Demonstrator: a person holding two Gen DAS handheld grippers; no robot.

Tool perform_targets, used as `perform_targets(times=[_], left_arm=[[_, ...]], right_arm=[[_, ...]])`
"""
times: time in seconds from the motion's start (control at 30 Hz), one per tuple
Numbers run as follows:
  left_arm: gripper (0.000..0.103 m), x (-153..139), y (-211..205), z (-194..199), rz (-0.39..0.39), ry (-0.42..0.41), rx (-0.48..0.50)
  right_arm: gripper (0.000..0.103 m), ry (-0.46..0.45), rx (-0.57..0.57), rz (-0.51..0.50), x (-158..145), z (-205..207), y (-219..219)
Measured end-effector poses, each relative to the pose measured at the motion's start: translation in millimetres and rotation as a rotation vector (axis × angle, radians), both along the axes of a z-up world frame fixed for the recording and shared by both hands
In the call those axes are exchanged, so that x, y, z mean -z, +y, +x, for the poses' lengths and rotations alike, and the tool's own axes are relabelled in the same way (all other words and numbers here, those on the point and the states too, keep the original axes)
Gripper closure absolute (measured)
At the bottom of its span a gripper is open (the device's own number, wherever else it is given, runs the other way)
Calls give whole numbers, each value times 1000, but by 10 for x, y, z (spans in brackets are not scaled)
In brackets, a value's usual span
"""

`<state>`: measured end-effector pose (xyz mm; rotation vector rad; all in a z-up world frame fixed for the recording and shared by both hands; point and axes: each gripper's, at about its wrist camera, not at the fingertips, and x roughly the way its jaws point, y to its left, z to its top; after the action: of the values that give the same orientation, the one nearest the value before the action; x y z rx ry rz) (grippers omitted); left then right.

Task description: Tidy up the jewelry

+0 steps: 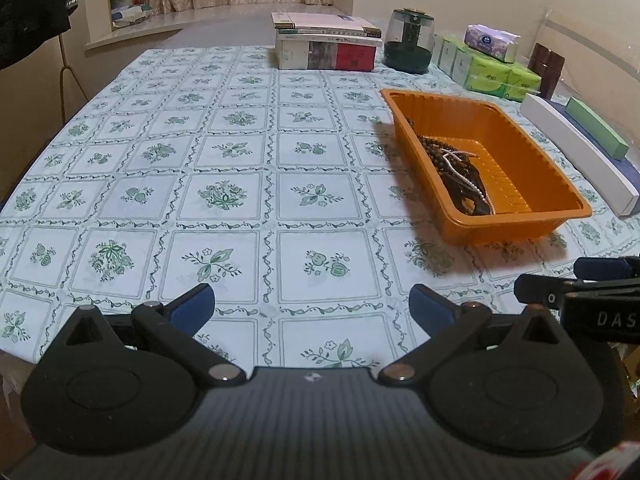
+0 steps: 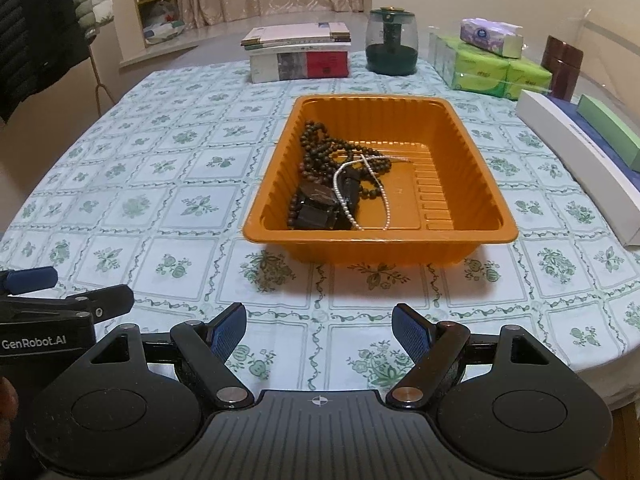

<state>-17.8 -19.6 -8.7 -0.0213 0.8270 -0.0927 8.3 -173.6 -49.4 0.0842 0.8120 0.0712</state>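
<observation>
An orange plastic tray (image 2: 472, 148) stands on the table (image 2: 160, 184), straight ahead in the right wrist view and to the right (image 1: 520, 148) in the left wrist view. In its left half lies a heap of jewelry: dark wooden bead strings (image 2: 324, 152), a thin pearl strand (image 2: 344, 196) and a dark chunky bracelet (image 2: 316, 212). The same heap (image 1: 452, 164) shows in the left wrist view. My right gripper (image 2: 319, 330) hovers open and empty over the cloth, short of the tray's near rim. My left gripper (image 1: 311, 308) is open and empty too, left of the tray.
At the table's far edge are stacked books (image 2: 300, 52), a dark green jar (image 2: 392, 44) and tissue packs (image 2: 496, 64). A long white box (image 2: 576, 160) and a green box (image 2: 612, 136) lie right of the tray. Jackets (image 2: 40, 20) hang at the left.
</observation>
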Motion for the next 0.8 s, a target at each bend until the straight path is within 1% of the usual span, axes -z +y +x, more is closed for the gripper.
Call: perform_targets(times=[0.8], left_arm=[[0,-16,-18,8,6,-6,7]], right_arm=[[24,-2,-3,3,-13,18,24]])
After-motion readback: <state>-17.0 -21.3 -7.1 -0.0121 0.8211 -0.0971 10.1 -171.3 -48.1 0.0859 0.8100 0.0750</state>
